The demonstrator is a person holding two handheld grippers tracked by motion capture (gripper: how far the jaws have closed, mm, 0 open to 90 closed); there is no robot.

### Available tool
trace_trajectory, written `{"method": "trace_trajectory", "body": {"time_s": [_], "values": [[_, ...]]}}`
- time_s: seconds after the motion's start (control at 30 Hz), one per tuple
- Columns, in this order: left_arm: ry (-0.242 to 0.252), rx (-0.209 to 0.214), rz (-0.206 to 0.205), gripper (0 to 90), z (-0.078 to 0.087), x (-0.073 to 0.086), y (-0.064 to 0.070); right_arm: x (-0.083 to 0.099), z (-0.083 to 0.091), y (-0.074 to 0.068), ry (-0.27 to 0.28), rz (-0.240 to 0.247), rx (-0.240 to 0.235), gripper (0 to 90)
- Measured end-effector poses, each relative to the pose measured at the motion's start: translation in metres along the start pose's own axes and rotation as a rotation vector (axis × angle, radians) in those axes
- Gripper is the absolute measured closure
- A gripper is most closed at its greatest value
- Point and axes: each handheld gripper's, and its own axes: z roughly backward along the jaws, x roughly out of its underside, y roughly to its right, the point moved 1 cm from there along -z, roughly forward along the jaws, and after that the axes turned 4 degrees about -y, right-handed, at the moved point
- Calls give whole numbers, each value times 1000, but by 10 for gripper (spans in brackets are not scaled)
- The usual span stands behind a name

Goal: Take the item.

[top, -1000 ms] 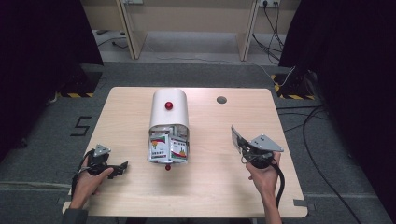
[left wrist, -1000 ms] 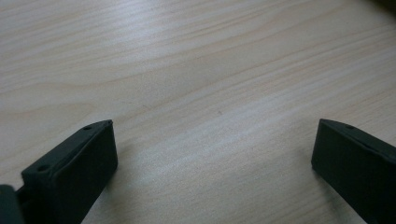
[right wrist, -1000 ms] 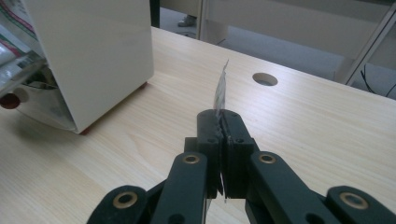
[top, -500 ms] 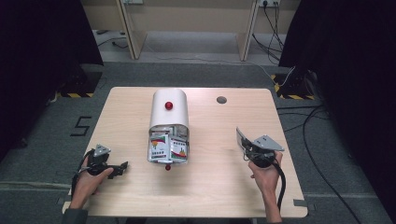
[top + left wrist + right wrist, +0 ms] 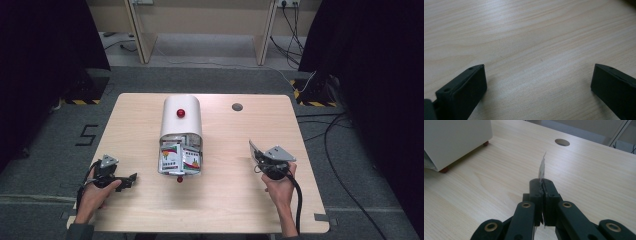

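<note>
Now right tool [image 5: 543,185] clamping packet [image 5: 542,168], left tool [image 5: 537,82] wide

Container [image 5: 181,122] mid-table [image 5: 225,210], packets [image 5: 180,159] inside.

Soft overhead light, dark room edges, blurred near tongs [image 5: 537,85].

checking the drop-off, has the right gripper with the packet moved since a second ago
Yes. The right gripper, shut on the packet, has come down toward the table's near edge, away from the round hole.
</note>
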Motion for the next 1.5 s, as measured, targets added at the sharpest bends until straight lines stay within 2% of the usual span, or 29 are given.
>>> {"method": "trace_trajectory", "body": {"time_s": [0.17, 0.27, 0.47, 0.5, 0.53, 0.57, 0.73, 1.07, 1.33, 1.5], "values": [[0, 0, 0, 0, 0, 0, 0, 2, -7, -6, -25, 38, 10, 881], [1, 0, 1, 0, 0, 0, 0, 2, -9, -8, -31, 45, 8, 881], [0, 0, 0, 0, 0, 0, 0, 2, -14, -16, -43, 96, 0, 880], [0, 0, 0, 0, 0, 0, 0, 3, -17, -21, -53, 124, -1, 880], [0, 0, 0, 0, 0, 0, 0, 3, -17, -21, -53, 124, -1, 880], [0, -1, 0, 0, 0, 0, 0, 3, -21, -25, -63, 145, -4, 878], [0, -1, 0, 0, 0, 0, 0, 5, -26, -30, -82, 177, -7, 876], [0, -1, 0, 0, 0, 0, 0, 5, -29, -30, -77, 186, -3, 874], [0, -1, 0, 0, 0, 0, 0, 7, -35, -29, -75, 171, -23, 836], [0, -1, 0, 0, 0, 0, 0, 8, -38, -28, -78, 147, -33, 758]]}}
